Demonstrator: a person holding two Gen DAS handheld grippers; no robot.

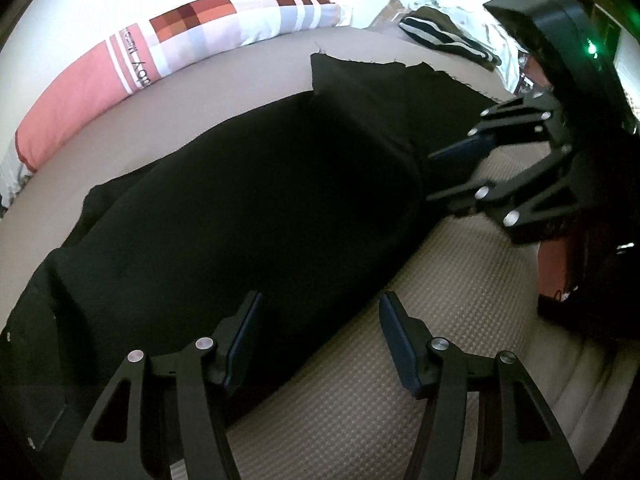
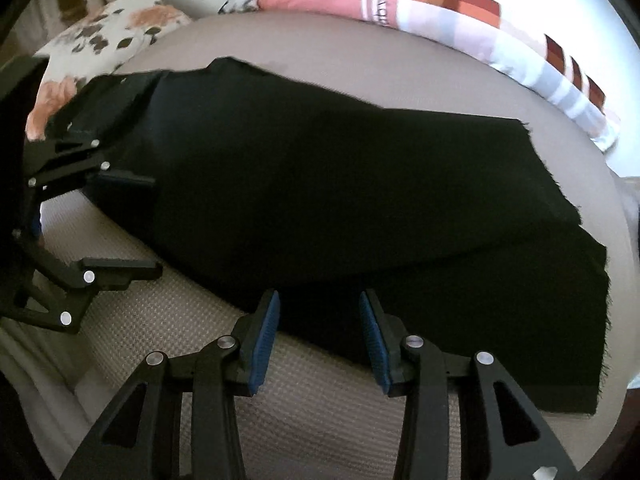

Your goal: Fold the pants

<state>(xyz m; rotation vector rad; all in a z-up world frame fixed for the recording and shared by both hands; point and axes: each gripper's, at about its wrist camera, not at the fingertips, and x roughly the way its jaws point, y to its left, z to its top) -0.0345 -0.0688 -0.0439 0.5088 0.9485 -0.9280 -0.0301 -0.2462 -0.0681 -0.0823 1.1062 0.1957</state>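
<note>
We are working on the pants (image 2: 320,184), which are lying black and lengthwise across the bed (image 2: 320,412), one leg already laid over the other, frayed hems at the right. We judge the leg-on-leg fold done; next we need to grip the near edge and fold the length in half. Our left tongs (image 1: 318,344) are hanging wide apart over the near edge, holding nothing. Our right tongs (image 2: 320,336) are also spread wide, empty, straddling the same edge farther right. A pillow (image 1: 88,92) is lying along the far side.
</note>
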